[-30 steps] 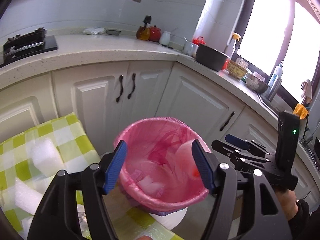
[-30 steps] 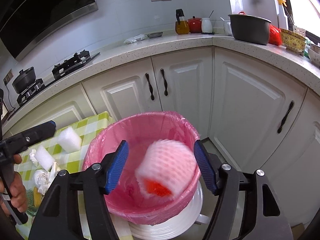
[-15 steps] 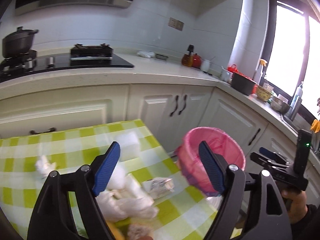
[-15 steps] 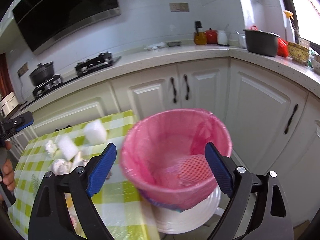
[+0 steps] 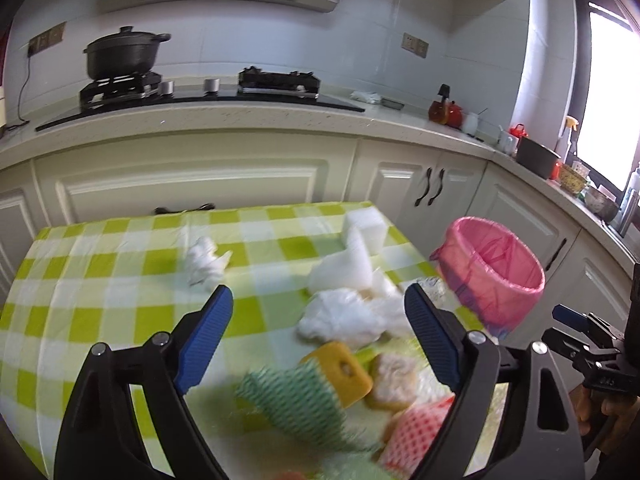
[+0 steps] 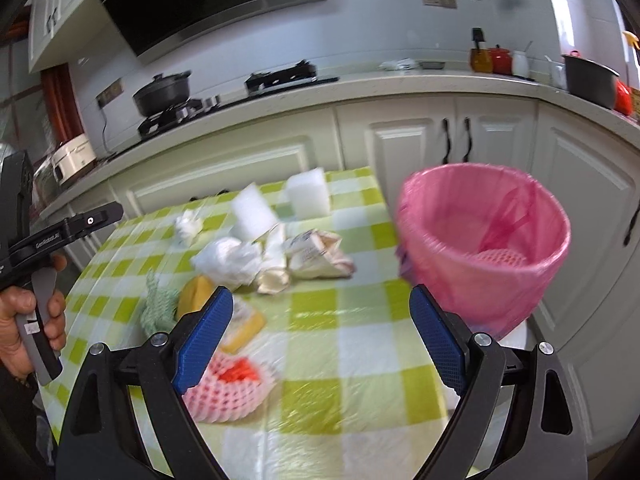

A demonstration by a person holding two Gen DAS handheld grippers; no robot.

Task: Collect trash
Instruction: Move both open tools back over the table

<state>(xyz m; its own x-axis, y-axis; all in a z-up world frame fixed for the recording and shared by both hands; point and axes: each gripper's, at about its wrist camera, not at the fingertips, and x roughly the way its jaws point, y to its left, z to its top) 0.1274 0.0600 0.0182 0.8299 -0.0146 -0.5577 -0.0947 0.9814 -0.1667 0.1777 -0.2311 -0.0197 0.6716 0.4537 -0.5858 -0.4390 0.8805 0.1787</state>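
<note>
A pile of trash lies on the green-checked tablecloth [image 5: 100, 280]: crumpled white tissue [image 5: 340, 316], white foam blocks [image 5: 360, 232], a yellow sponge [image 5: 344, 372], a green net [image 5: 296, 396] and a pink foam net [image 6: 228, 384] around something red. My left gripper [image 5: 320, 304] hovers over this pile, its jaws opening with nothing gripped. My right gripper [image 6: 320, 300] stands open above the cloth, right of the pile, with nothing held. The pink-lined bin [image 6: 480, 248] stands off the table's right end. Another pink foam net [image 6: 500, 258] lies inside it.
A lone tissue wad [image 5: 204, 260] lies further left on the cloth, and a crumpled paper carton [image 6: 316, 254] sits by the pile. White cabinets [image 5: 200, 176] and a counter with a stove and black pot [image 5: 120, 56] run behind. A hand [image 6: 24, 320] holds the left gripper's handle.
Both views swung left from the bin to the table. The pink foam net between the right jaws dropped into the bin. Both sets of jaws widened.
</note>
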